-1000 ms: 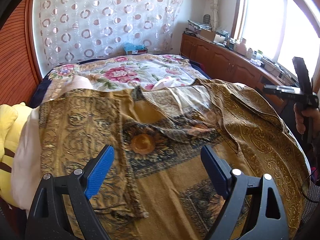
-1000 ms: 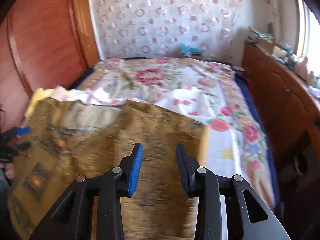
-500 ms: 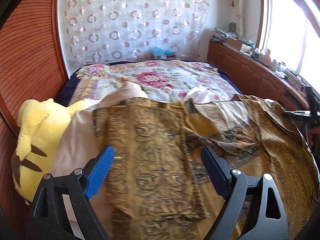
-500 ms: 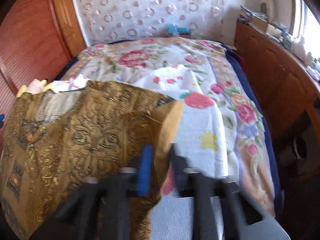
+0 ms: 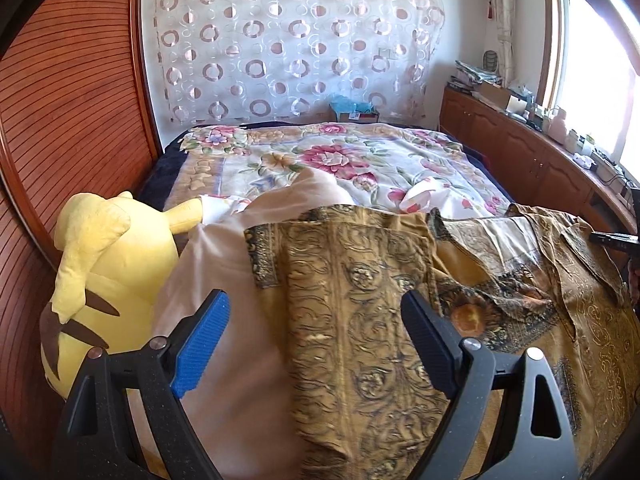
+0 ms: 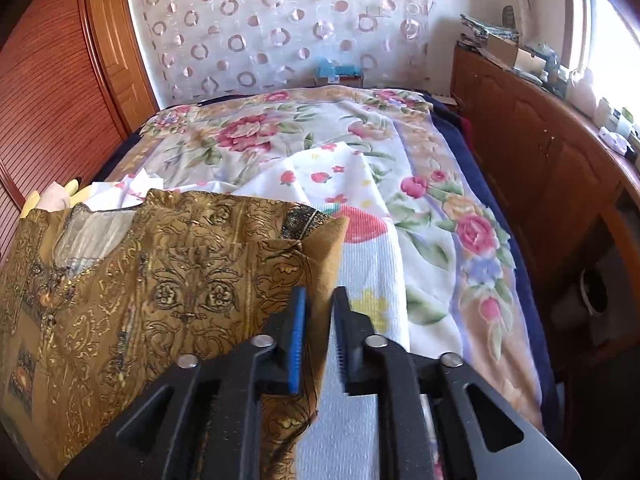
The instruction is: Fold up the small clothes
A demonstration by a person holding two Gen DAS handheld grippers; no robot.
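A golden-brown patterned garment (image 5: 360, 320) lies spread across the near end of the bed. My left gripper (image 5: 314, 300) hovers over its left sleeve. The jaws are wide and closing, the pads clear of the cloth below. In the right wrist view the garment (image 6: 180, 280) fills the lower left. My right gripper (image 6: 320, 294) straddles its right-hand edge. These jaws stand narrow and are opening, the cloth edge between them with a gap showing. The right gripper's tip (image 5: 612, 237) also shows at the left wrist view's far right.
A yellow plush toy (image 5: 100, 272) sits at the left by the wooden wall (image 5: 60, 140). A pale pink cloth (image 5: 224, 280) lies under the garment's left side. A white fruit-print towel (image 6: 360, 240) lies on the floral bedspread (image 5: 340, 160). Wooden cabinets (image 6: 540, 140) line the right.
The left gripper swung left, bringing the plush toy into view and the sleeve under its jaws. The right gripper moved down to the garment's right edge, and its jaws narrowed around it.
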